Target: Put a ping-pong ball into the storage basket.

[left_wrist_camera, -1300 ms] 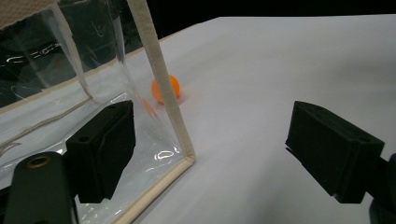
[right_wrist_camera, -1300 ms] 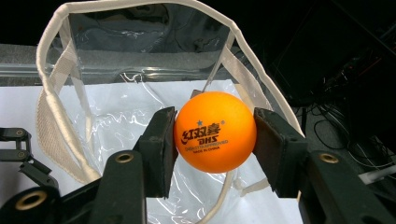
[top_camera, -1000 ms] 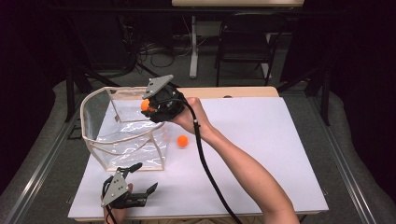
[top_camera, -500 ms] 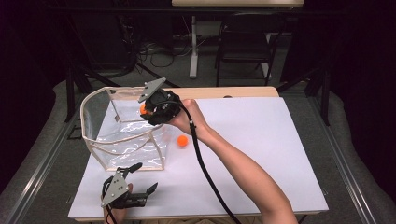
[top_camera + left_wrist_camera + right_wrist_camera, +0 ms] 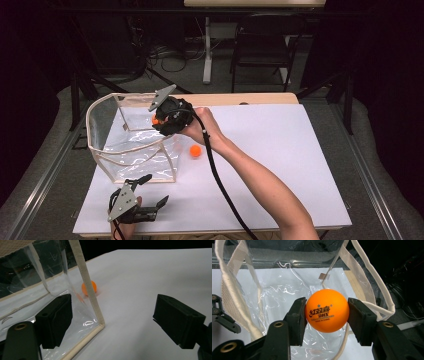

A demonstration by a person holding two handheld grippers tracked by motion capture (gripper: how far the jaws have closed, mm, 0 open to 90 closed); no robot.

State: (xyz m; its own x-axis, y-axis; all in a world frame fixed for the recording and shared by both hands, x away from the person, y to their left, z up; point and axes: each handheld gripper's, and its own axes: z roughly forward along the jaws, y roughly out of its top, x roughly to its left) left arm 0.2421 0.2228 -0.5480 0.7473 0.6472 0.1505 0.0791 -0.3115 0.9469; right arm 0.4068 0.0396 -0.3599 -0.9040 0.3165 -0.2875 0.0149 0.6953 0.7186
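So the right hand-held gripper (image 5: 325,315) is clamped on an orange ping-pong ball (image 5: 327,310), with a black pad pressed against each side of it; red characters and some dark lettering can be read on the ball's front in the right gripper view. In the high view that right hand-held gripper (image 5: 159,120) is held up over the open top of a clear plastic bag (image 5: 131,150), and the held ball (image 5: 155,120) is seen as a small orange spot just inside the bag's far right corner, above the rim. The bag is trimmed with off-white fabric edging and is stood on the left part of the white surface (image 5: 280,150); its crinkled clear bottom and looped straps (image 5: 372,290) are seen beneath and beside the ball in the right gripper view. A second orange ball (image 5: 195,150) is left lying on the surface just outside the bag's right wall, also picked up in the left gripper view (image 5: 89,288) behind the bag's corner seam (image 5: 86,282). The left hand-held gripper (image 5: 150,190) is parked low at the near left edge of the surface, jaws spread wide with nothing gripped, one pad seen next to the bag's near corner, the other out over bare surface.
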